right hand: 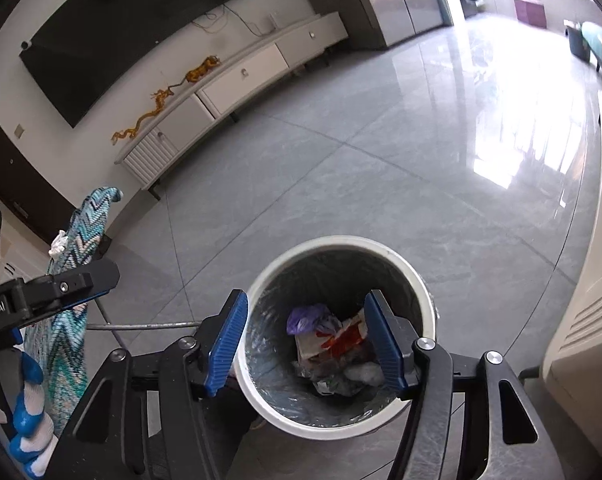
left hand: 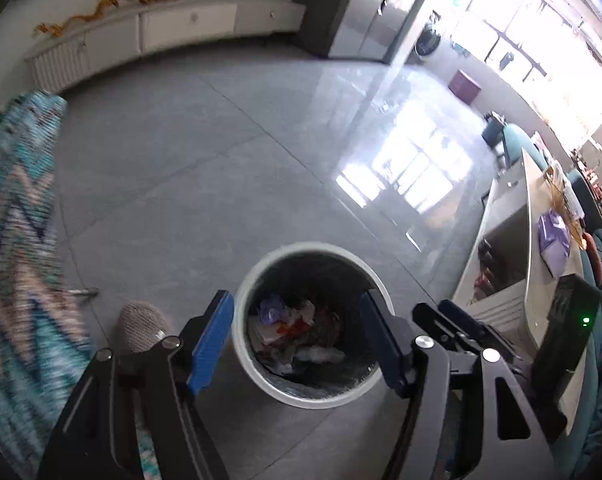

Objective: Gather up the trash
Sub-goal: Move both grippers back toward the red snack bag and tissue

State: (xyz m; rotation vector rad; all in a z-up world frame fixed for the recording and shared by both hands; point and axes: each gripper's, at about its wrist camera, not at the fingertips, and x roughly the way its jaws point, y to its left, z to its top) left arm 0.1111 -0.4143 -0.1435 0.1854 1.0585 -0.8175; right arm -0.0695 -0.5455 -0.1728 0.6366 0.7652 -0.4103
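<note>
A white round trash bin with a dark liner stands on the grey floor; it also shows in the right wrist view. Crumpled trash lies inside: purple plastic, white and red paper, clear wrap, seen too in the right wrist view. My left gripper is open and empty above the bin. My right gripper is open and empty above the bin mouth. The left gripper's body shows at the left of the right wrist view.
A teal zigzag cloth hangs at the left, also seen in the right wrist view. A white low table stands at the right. A white TV cabinet lines the far wall. A foot in a grey slipper stands by the bin.
</note>
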